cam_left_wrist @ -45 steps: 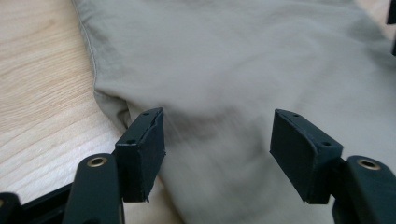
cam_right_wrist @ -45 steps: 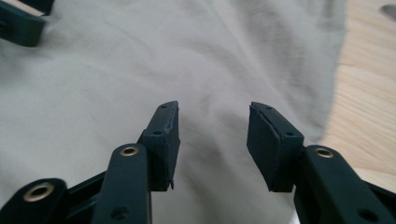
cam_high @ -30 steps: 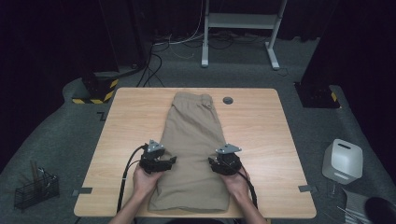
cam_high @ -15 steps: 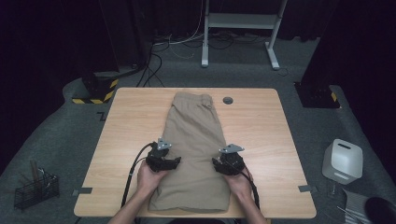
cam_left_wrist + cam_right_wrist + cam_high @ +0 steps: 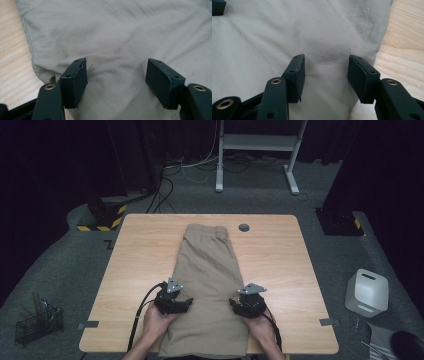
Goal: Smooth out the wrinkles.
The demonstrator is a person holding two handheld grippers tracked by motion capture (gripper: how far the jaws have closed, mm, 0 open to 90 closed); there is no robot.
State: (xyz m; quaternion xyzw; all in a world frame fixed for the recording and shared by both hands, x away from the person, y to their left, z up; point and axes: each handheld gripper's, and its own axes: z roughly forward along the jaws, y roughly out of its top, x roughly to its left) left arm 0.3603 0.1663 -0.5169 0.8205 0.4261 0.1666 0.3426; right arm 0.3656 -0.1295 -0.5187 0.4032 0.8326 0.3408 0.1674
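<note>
A folded khaki garment (image 5: 207, 280) lies lengthwise down the middle of the wooden table (image 5: 135, 265), waistband at the far end. My left gripper (image 5: 184, 303) rests on its near left part, jaws open and pads down on the cloth (image 5: 120, 37) close to its left edge. The left gripper (image 5: 116, 72) has a small ridge of fabric between its pads, unpinched. My right gripper (image 5: 236, 305) sits on the near right part, jaws open as well. In the right gripper view the right gripper (image 5: 327, 70) spans cloth (image 5: 287, 30) just inside the right edge.
A dark round grommet (image 5: 244, 227) sits in the tabletop beyond the garment. On the floor stand a white box (image 5: 367, 292) at right, a wire basket (image 5: 37, 320) at left and a yellow-black striped base (image 5: 102, 217). A white frame (image 5: 257, 142) stands behind.
Both hands have slid a short way along the garment toward the near table edge and slightly right. Both pairs of jaws stay open.
</note>
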